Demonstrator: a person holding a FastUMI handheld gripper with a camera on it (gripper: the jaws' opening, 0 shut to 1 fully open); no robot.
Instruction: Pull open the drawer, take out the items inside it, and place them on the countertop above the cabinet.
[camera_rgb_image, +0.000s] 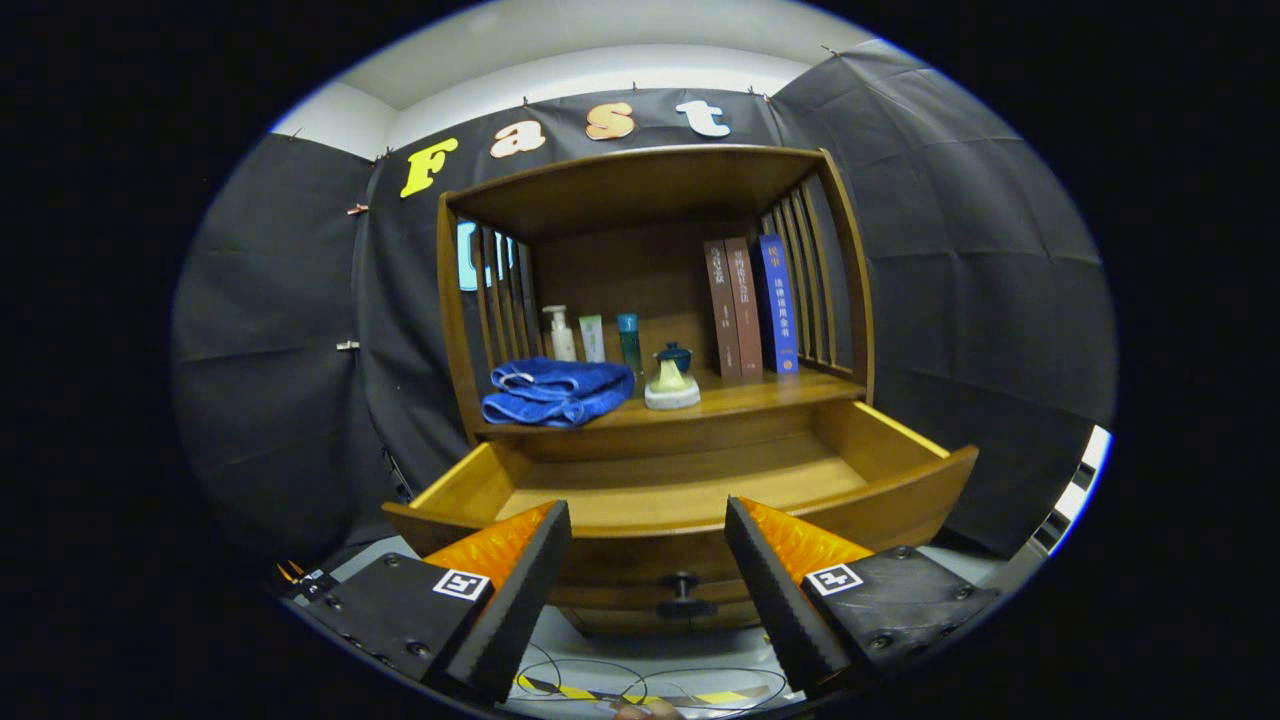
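Now claw (648, 520) gapes before pulled-out drawer (690, 515), its inside seemingly bare.

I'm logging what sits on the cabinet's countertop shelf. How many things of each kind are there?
Books: 3
Bottles and tubes: 3
Blue towel: 1
Small lidded pot: 1
Pale cone-shaped piece: 1
Total: 9
The drawer is pulled open; its visible floor is bare. The claw is open, fingers apart ahead of the knob.
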